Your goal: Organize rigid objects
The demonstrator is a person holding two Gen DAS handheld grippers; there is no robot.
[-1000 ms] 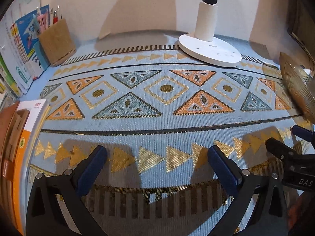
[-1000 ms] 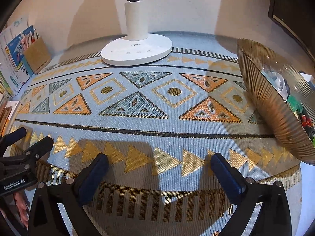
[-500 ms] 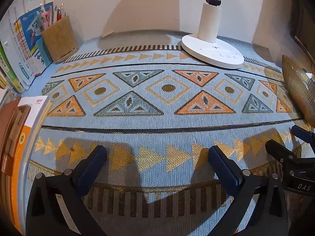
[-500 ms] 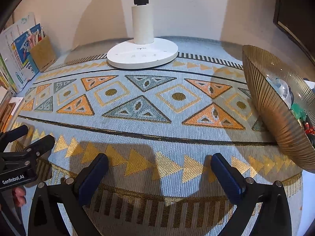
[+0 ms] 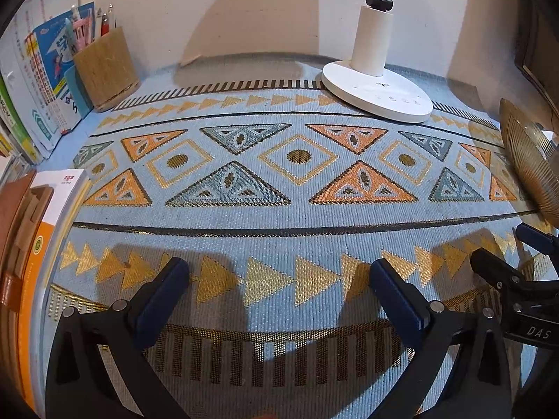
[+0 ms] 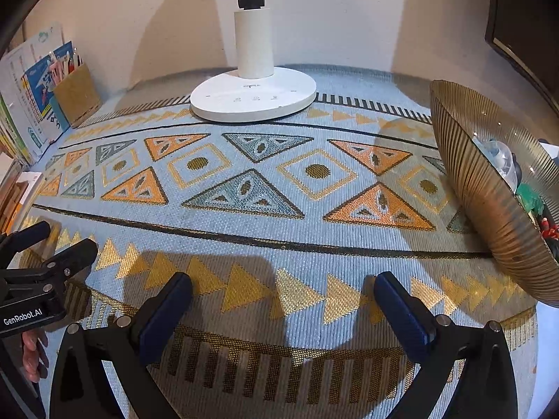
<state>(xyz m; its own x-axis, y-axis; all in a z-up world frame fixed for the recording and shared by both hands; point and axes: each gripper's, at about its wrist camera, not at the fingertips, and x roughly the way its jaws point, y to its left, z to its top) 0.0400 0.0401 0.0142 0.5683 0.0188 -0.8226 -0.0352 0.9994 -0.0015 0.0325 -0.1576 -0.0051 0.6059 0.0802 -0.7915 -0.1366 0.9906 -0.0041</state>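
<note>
Both tools, left (image 5: 279, 272) and right (image 6: 283, 286), gape wide, empty, over a patterned cloth (image 6: 279, 188).

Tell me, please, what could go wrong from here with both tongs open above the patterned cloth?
The ribbed gold bowl sits tilted at the right edge with small items inside; the right tongs reaching in might tip it. The left tongs and right tongs hover side by side and could collide.

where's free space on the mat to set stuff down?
Bare: the mat's whole middle, from the lamp base forward to both open grippers. Crowded: left edge with books, pen holder and box; right edge under the bowl.
</note>
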